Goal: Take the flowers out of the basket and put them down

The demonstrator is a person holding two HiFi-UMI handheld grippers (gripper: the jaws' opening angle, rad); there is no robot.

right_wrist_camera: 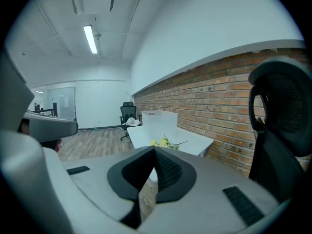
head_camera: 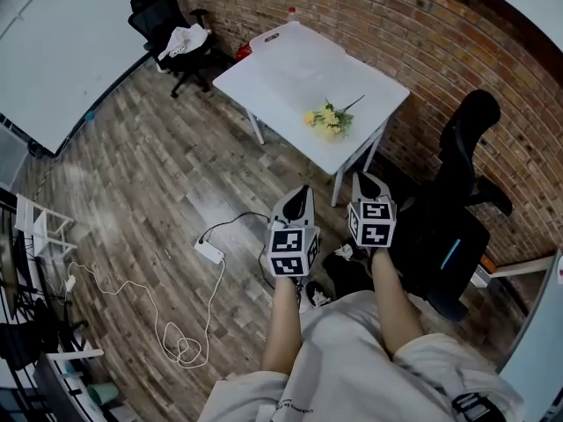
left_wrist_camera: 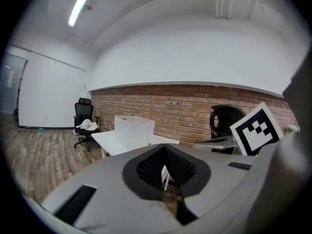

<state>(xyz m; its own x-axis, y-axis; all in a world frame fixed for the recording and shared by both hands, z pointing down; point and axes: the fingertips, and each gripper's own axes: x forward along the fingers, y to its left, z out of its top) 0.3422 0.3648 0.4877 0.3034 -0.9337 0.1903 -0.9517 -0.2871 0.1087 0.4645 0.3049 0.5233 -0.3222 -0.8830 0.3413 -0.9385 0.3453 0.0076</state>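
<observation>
Flowers (head_camera: 330, 119) lying on table (head_camera: 281, 73) | left tongs (head_camera: 303, 189) together, empty | right tongs (head_camera: 361, 176) together, empty

Black chair (right_wrist_camera: 282, 106) partly past the right gripper view's edge; flowers (right_wrist_camera: 163, 143) there too small for detail.

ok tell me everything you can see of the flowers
The flowers are a small bunch: yellow blooms, green leaves, one thin dark stem poking out toward the brick wall. They lie flat on the white table, near its close edge, apart from the pale basket at the far end. Only the table touches them.
</observation>
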